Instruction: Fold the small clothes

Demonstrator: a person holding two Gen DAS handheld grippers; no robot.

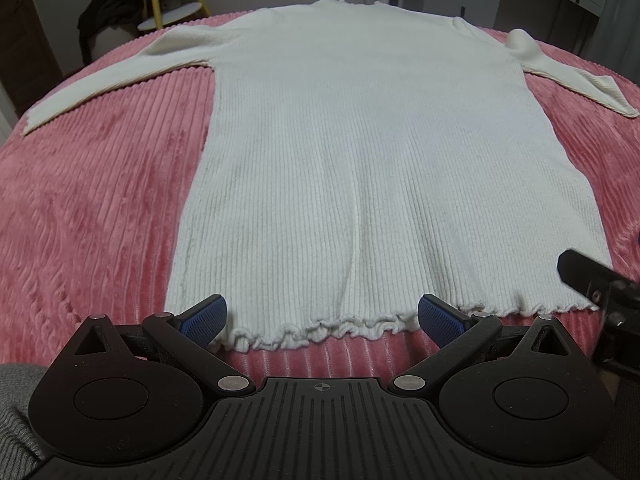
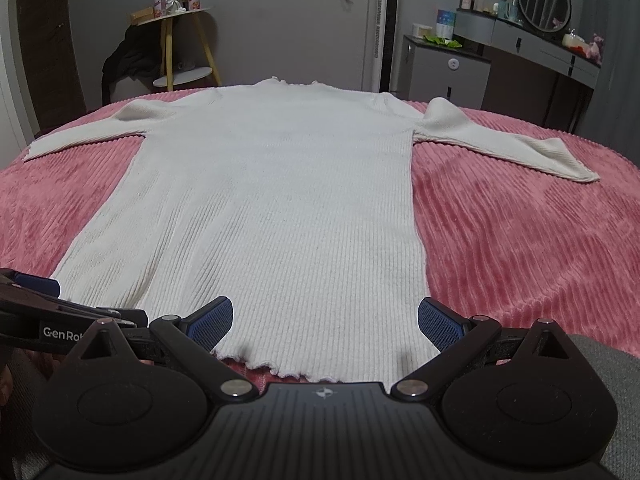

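Observation:
A white ribbed long-sleeved sweater (image 1: 360, 152) lies flat on the pink ribbed bed cover (image 1: 100, 200), hem toward me, collar at the far side, both sleeves spread out. It also shows in the right wrist view (image 2: 272, 208). My left gripper (image 1: 322, 316) is open and empty, its blue pads just above the frilled hem near the sweater's left part. My right gripper (image 2: 325, 318) is open and empty over the hem's right part. The right gripper shows at the right edge of the left wrist view (image 1: 592, 280), and the left gripper at the left edge of the right wrist view (image 2: 36, 292).
The pink cover (image 2: 520, 240) stretches out on both sides of the sweater. Beyond the bed stand a yellow-legged side table (image 2: 180, 52) with dark clothes beside it, a grey cabinet (image 2: 444, 72) and a dressing table with a round mirror (image 2: 544, 0).

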